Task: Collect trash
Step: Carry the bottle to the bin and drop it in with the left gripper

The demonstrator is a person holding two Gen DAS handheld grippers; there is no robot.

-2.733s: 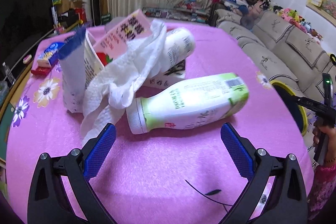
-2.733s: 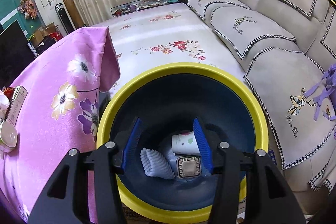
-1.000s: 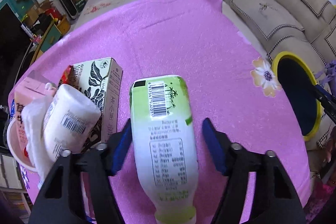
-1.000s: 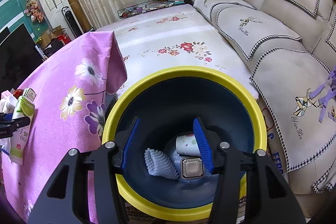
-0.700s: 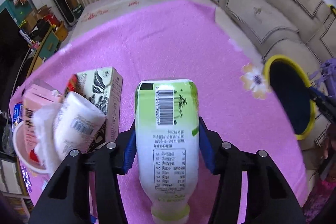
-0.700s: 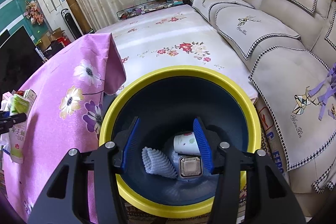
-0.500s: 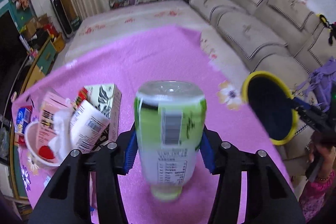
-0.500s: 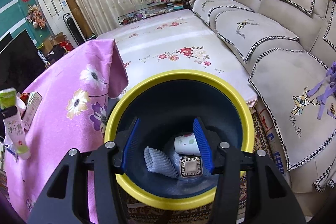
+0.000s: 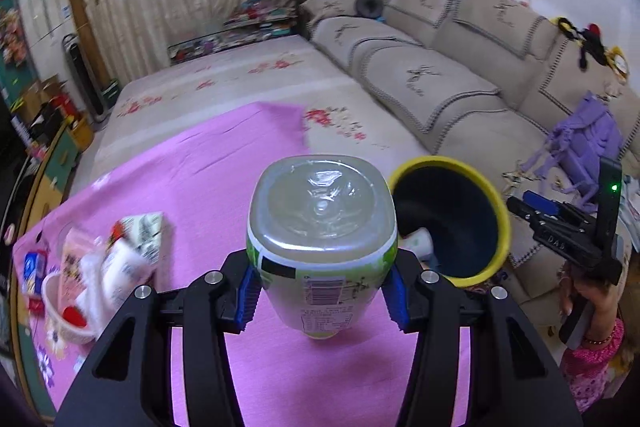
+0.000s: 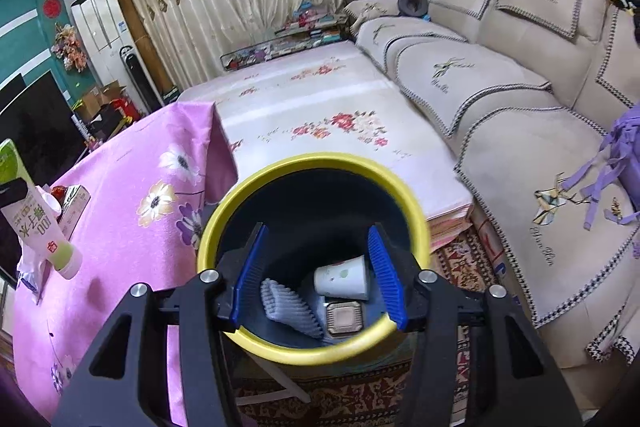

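Note:
My left gripper [image 9: 320,295] is shut on a green-and-white plastic bottle [image 9: 322,227], held cap down above the pink table, its clear base facing the camera. The bottle also shows at the left edge of the right wrist view [image 10: 32,211]. A dark bin with a yellow rim [image 9: 502,211] stands just right of the table; in the right wrist view its rim [image 10: 312,163] lies right below. My right gripper [image 10: 318,279] is open and empty over the bin, which holds a paper cup [image 10: 344,277], a grey ribbed piece [image 10: 290,303] and a square lid [image 10: 344,319].
More trash sits at the table's left: cartons [image 9: 142,227], a white bottle with tissue [image 9: 116,271] and a small bowl [image 9: 60,311]. A beige sofa [image 9: 460,87] runs along the right. A floral mat [image 10: 320,115] covers the floor beyond the bin.
My left gripper closed on the bottle, lifted it off the table and swung it up and right toward the bin. The right gripper stayed open over the bin.

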